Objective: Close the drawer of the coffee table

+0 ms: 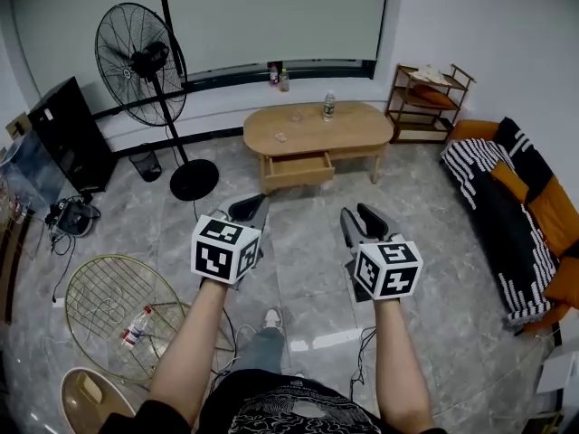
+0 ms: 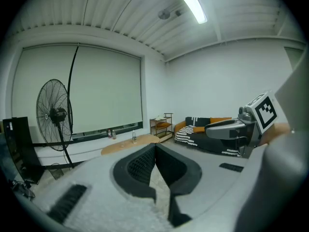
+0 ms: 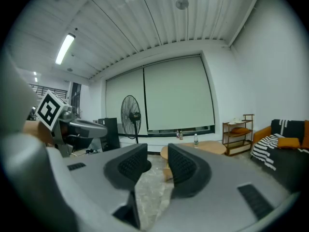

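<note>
Head view, drawer (image 1: 297, 170) pulled out of the coffee table (image 1: 317, 120) well ahead of both grippers, its inside too small to make out, forearms stretched forward side by side, left gripper (image 1: 250, 208) jaws pressed together, empty, right gripper (image 1: 363, 217) jaws slightly apart, empty.

Both bare forearms reach forward side by side at about the same height, the left forearm (image 1: 193, 346) angled slightly inward and the right forearm (image 1: 398, 360) nearly straight. Each hand is hidden behind its marker cube. The left claw (image 2: 154, 151) points ahead with its dark ribbed pads (image 2: 140, 166) meeting at the tips and nothing between them. The right claw (image 3: 158, 164) is level with it, just beside it but apart, its jaws parted with an empty gap.
</note>
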Available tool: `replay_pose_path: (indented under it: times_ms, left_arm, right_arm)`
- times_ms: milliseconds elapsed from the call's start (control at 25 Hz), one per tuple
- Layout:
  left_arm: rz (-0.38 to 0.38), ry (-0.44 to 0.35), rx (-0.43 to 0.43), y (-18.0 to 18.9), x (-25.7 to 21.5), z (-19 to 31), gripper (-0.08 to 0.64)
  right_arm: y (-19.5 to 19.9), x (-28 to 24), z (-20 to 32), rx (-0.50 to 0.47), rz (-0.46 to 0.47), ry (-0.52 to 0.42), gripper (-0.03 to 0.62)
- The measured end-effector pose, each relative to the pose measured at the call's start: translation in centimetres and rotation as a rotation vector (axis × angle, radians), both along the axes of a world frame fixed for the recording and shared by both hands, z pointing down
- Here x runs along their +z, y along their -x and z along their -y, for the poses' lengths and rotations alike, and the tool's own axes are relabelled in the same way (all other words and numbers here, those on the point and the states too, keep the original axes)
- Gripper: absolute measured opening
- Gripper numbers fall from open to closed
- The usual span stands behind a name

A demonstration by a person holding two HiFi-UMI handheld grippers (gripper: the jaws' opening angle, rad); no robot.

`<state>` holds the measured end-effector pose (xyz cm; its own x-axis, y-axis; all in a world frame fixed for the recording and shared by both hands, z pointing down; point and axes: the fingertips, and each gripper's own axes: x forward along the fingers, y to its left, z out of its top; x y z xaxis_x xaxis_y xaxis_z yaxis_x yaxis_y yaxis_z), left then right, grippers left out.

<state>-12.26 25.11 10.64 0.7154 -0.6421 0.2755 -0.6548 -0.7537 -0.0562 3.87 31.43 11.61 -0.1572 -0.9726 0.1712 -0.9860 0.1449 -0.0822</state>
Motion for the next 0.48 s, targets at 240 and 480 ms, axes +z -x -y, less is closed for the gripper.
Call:
replay_pose_path:
  times_ms: [240,480]
  left_arm:
    - [-0.001,0.001,0.010,-1.8,1.0,4.1,0.005]
    - [-0.024,0.022,0.004,-3.2,2.8,11.9,0.005]
  right_arm:
    - [-1.2,1.3,4.1,-0.012,0.004,0.017,0.175]
    - [-2.0,3.1,11.7,-0.032,-0.014,0.042,0.198]
